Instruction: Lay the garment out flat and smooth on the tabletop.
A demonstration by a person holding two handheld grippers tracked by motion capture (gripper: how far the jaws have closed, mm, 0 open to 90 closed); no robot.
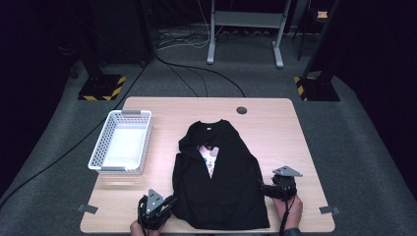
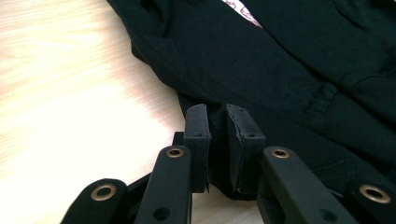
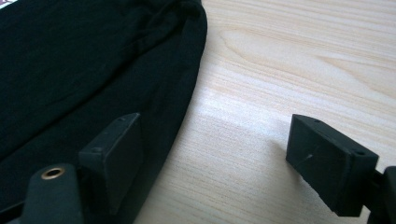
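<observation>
Garment: a black fabric garment (image 1: pixel 221 177) lies spread flat on the middle of the light wooden tabletop (image 1: pixel 275 128), collar at the far end, a white and pink printed patch showing at its opened front.
Left tool (image 2: pixel 218 140): at the garment's near left corner; its two black jaws are pinched together on a fold of the black cloth's edge.
Right tool (image 3: pixel 229 158): at the garment's right edge, low over the tabletop; jaws spread wide, one above the cloth's rim, the other above bare wood.
Basket: a white perforated plastic basket (image 1: pixel 98 152) stands left of the garment, apart from it.
</observation>
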